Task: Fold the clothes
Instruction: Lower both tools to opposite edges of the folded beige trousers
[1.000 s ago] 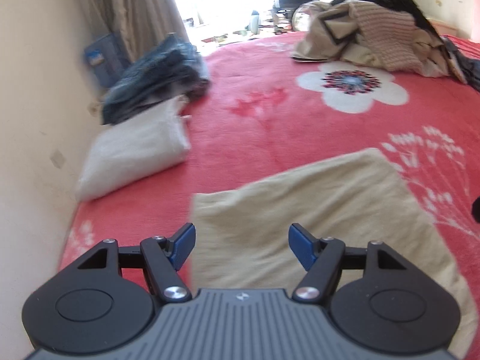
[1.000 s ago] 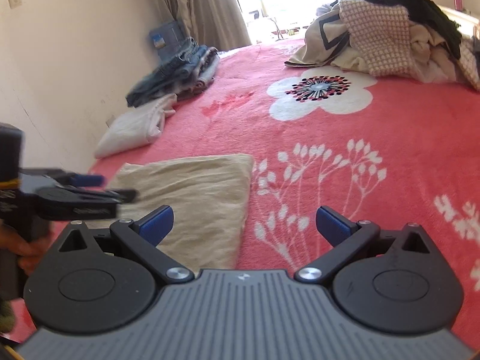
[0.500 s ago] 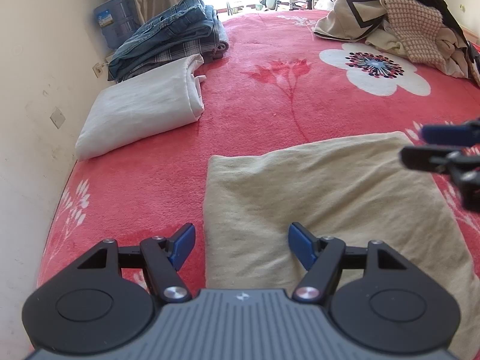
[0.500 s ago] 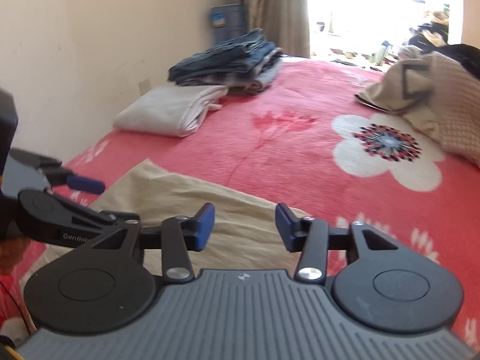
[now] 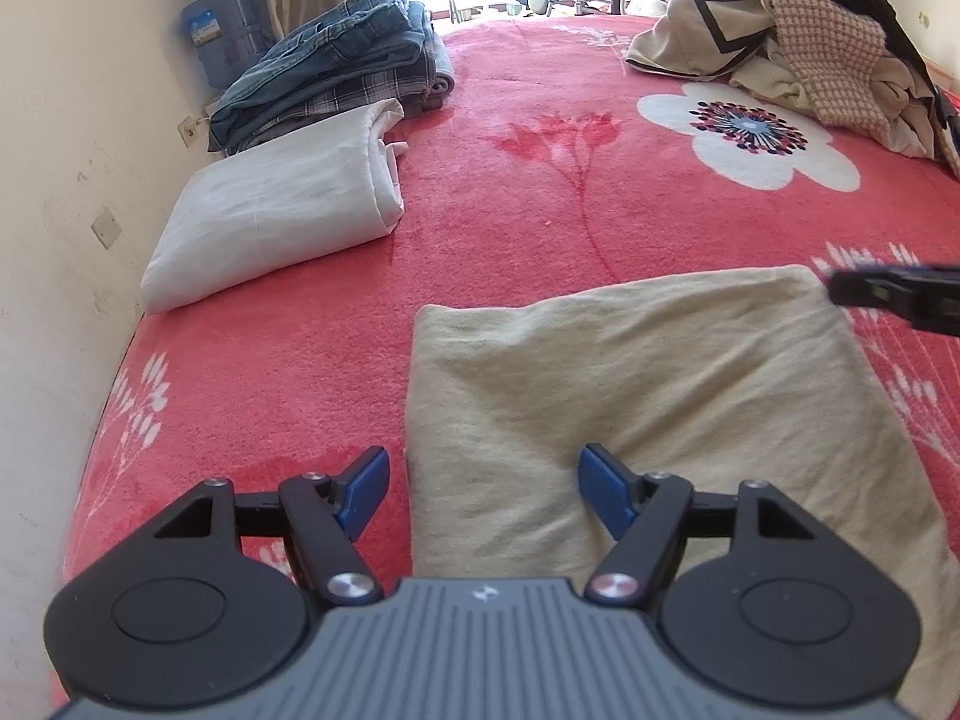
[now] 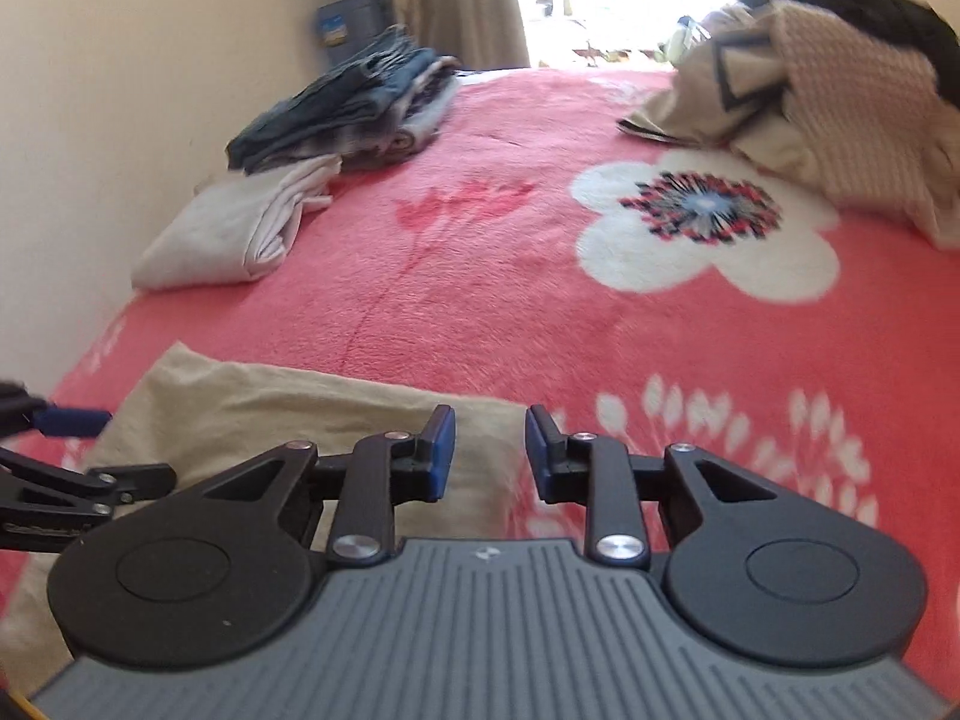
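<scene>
While the folded beige garment (image 5: pixel 660 408) lies flat on the red floral blanket (image 5: pixel 540 192), left tool (image 5: pixel 483 489) sits over its near left edge, blue pads wide apart, nothing between them. Right tool (image 6: pixel 489 447) is at the garment's far right corner, pads narrowed with a small gap, not clamped on the cloth. Ahead-left of both tools: folded white cloth (image 5: pixel 282 210), then a stack of folded jeans (image 5: pixel 336 72) against the wall. Ahead-right: pile of unfolded clothes (image 5: pixel 798 54).
</scene>
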{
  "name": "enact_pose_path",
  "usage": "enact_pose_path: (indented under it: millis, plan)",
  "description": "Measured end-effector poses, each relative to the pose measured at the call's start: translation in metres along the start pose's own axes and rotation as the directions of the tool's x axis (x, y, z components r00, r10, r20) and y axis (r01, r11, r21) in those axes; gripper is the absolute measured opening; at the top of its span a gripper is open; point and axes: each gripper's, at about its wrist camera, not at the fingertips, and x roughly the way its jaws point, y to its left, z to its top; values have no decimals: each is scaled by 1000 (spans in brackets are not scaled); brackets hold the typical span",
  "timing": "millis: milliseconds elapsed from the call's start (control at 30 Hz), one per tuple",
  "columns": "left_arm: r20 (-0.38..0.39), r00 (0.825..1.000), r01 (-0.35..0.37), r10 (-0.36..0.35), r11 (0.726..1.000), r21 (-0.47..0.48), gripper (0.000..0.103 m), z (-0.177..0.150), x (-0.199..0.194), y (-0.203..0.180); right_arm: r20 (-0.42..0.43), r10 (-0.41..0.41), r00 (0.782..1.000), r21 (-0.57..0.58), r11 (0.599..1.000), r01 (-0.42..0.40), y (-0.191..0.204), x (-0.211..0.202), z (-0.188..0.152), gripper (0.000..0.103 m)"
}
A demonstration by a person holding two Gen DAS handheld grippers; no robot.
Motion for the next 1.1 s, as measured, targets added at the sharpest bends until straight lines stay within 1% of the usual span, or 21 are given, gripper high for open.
enact_pose_path:
  millis: [33, 100, 167, 200, 267, 300, 367, 400, 467, 500, 633, 767, 900, 967, 1067, 1100]
  plan:
    - [1, 1000, -3, 3, 1000, 3, 72, 0, 0, -1, -21, 17, 1000, 51, 999, -16, -9, -3, -4, 28]
    - [3, 1000, -11, 11, 1000, 8, 72, 0, 0, -3, -53, 84, 995, 152, 986, -75, -19, -1, -12, 31]
    - [5, 1000, -17, 17, 1000, 14, 72, 0, -1, -4, -75, 158, 985, 253, 958, -135, -28, 2, -21, 35]
    - [5, 1000, -19, 18, 1000, 14, 72, 0, -1, -4, -83, 195, 977, 303, 939, -162, -33, 3, -25, 40]
    - [5, 1000, -21, 21, 1000, 15, 72, 0, -1, -5, -93, 270, 958, 400, 891, -212, -42, 6, -33, 45]
    - [5, 1000, -22, 22, 1000, 14, 72, 0, -1, -5, -95, 307, 947, 448, 863, -234, -46, 8, -37, 50]
    - [6, 1000, -22, 22, 1000, 13, 72, 0, -1, -5, -93, 380, 920, 540, 796, -274, -56, 11, -46, 52]
    - [6, 1000, -21, 21, 1000, 11, 72, 0, -1, -5, -104, 404, 909, 553, 783, -285, -55, 14, -47, 53]
    - [7, 1000, -19, 19, 1000, 6, 72, -1, -1, -4, -131, 408, 904, 539, 794, -280, -49, 18, -45, 53]
    - [7, 1000, -19, 19, 1000, 6, 72, -1, -1, -4, -138, 412, 901, 538, 795, -281, -47, 20, -44, 55]
    - [7, 1000, -19, 19, 1000, 5, 72, -1, -1, -4, -156, 446, 881, 549, 781, -298, -41, 18, -49, 56]
    - [6, 1000, -11, 11, 1000, -5, 72, -1, -1, -2, -171, 504, 846, 593, 739, -321, -39, 10, -65, 56]
    - [5, 1000, -5, 5, 1000, -9, 72, -1, -1, -1, -200, 545, 814, 604, 723, -336, -32, 3, -77, 56]
    - [5, 1000, -6, 6, 1000, -5, 72, -1, -1, -1, -207, 553, 807, 605, 721, -339, -32, 5, -77, 56]
    - [5, 1000, -7, 7, 1000, -3, 72, -1, -1, -1, -194, 586, 787, 659, 672, -337, -40, 20, -71, 57]
    - [5, 1000, -8, 8, 1000, -4, 72, -1, -1, -1, -187, 592, 784, 674, 658, -336, -41, 26, -69, 57]
